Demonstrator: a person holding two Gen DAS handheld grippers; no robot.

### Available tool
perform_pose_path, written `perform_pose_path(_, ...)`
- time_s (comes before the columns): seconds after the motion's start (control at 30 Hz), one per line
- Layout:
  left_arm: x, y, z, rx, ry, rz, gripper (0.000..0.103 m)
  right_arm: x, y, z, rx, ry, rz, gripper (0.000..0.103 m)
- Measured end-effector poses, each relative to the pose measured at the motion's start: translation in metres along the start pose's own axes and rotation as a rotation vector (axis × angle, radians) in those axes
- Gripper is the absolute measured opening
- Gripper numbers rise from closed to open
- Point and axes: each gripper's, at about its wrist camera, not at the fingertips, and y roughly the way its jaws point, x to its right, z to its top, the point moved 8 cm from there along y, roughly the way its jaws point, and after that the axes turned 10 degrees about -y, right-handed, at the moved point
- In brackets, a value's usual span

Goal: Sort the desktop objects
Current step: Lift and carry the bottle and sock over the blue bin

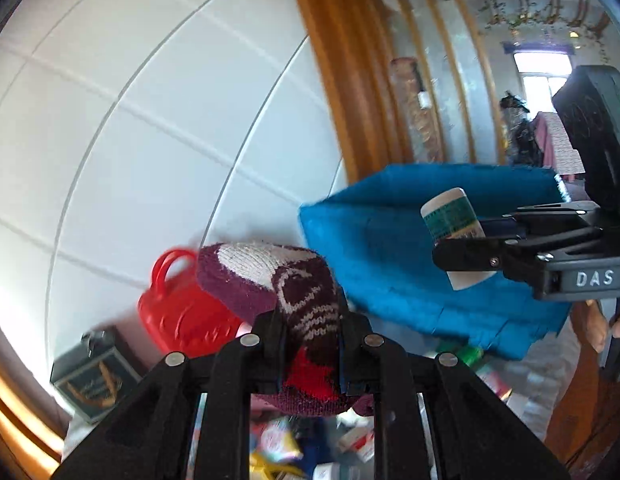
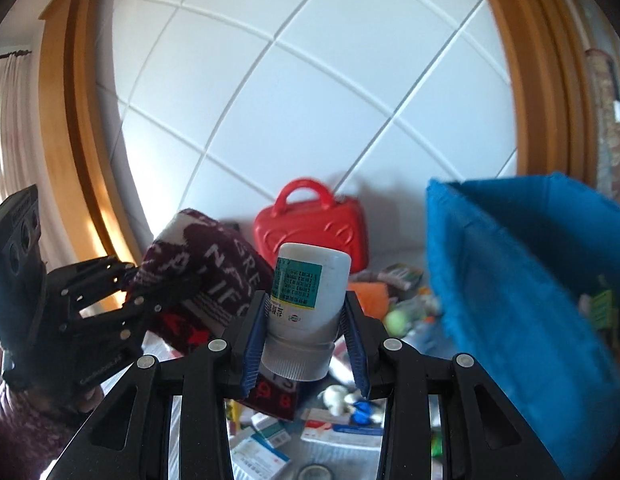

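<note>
Sock and bottle lifted above the cluttered tabletop, one in each tool.

Left tool (image 1: 310, 340) pinches a maroon patterned sock (image 1: 286, 280), held up in front of a red toy case (image 1: 182, 312). Right tool (image 2: 306, 344) clamps a white bottle (image 2: 306, 300) with a green label, cap end down between blue pads, just beside the open blue felt bin (image 2: 529, 280). Small boxes (image 2: 262, 452) lie scattered below.

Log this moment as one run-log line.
left gripper: shut on maroon knitted sock | right gripper: shut on white plastic bottle, cap down | blue felt bin: right of bottle | both items: held aloft
</note>
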Motion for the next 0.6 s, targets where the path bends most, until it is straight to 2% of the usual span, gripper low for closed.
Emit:
perform_pose_path(0.13,0.056,0.009,0.056,0.071,0.025,-0.076,0.018,0.040,-0.060,0.021,0.079,-0.007,-0.090,0.036)
perform_pose_path(0.23,0.104,0.026,0.097,0.111,0.060,-0.116,0.018,0.088,-0.107,0.038,0.128,-0.004,-0.176,0.036)
perform_pose_path(0.33,0.146,0.059,0.135,0.108,0.042,-0.171,0.018,0.144,-0.133,0.054,0.137,0.003,-0.251,0.036)
perform_pose_path(0.5,0.199,0.128,0.183,0.081,0.008,-0.167,0.020,0.253,-0.127,0.066,0.020,0.034,-0.325,0.036)
perform_pose_path(0.57,0.217,0.155,0.194,0.050,0.014,-0.149,0.023,0.284,-0.116,0.065,-0.018,0.048,-0.351,0.036)
perform_pose_path(0.6,0.223,0.168,0.201,0.044,0.013,-0.115,0.032,0.301,-0.108,0.063,-0.050,0.063,-0.352,0.036)
